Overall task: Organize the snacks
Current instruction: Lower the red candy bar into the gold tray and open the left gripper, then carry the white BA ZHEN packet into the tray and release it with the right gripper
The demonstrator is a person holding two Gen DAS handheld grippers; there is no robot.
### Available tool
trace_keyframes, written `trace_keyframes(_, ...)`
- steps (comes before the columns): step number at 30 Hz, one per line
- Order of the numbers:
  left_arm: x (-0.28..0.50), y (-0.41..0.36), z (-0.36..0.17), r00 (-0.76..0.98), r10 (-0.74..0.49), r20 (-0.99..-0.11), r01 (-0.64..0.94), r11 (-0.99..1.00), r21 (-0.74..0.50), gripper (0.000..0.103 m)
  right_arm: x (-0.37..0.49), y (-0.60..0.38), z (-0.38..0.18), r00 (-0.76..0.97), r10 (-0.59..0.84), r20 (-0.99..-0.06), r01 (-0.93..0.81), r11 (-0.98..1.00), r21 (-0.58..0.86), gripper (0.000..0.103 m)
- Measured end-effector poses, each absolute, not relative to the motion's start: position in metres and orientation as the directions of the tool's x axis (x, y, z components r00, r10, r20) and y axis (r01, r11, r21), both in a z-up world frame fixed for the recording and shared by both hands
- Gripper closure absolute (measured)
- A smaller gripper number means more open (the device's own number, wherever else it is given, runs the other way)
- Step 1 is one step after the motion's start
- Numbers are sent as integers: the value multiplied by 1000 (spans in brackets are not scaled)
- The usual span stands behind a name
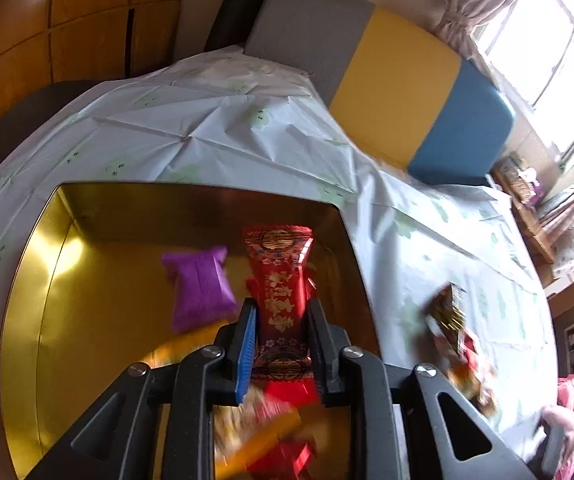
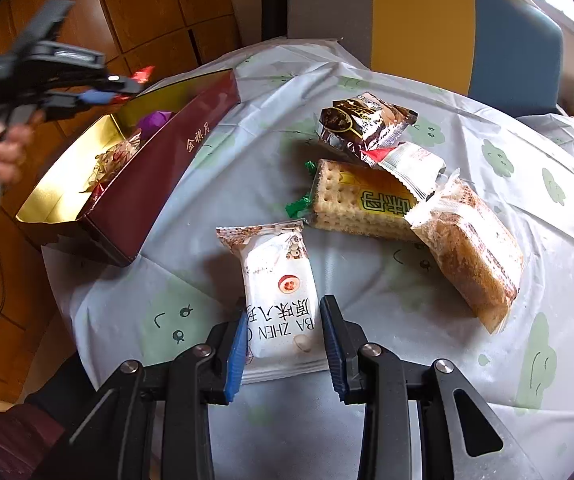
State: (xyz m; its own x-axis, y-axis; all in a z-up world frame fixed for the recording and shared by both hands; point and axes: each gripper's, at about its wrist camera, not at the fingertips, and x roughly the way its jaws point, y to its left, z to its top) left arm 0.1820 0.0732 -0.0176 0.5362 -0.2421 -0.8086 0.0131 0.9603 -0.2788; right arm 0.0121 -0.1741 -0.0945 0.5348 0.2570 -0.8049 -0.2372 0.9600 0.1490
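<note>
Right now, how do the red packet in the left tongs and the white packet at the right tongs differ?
The red snack packet has gold ornament; the white snack packet has a plain face with dark lettering. The red packet hangs between the left tongs above the gold-lined box; the white packet lies flat on the tablecloth between the right tongs. Shared: both are sealed, oblong, crimp-ended wrappers.
</note>
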Motion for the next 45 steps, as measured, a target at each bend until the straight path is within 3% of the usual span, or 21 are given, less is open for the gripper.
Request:
trace_keyframes(6, 192, 80, -29, 524, -200, -828, -41, 965, -259, 72, 12, -174, -94, 535, 254, -806, -239, 960, 144, 68)
trace_keyframes(14, 134, 76, -19, 602, -57, -797, -56, 992, -112, 72, 10, -172, -96, 544, 242, -804, -240, 962, 128, 68)
trace_keyframes(24, 72, 70, -1, 663, -31, -748, -36, 997, -73, 72, 10, -170, -95, 547, 224, -806, -229, 967, 113, 68)
trace_keyframes(45, 39, 92, -1, 667, -28, -745, -61, 994, -93, 72, 12, -172, -89, 503, 220, -836, -179, 973, 149, 70)
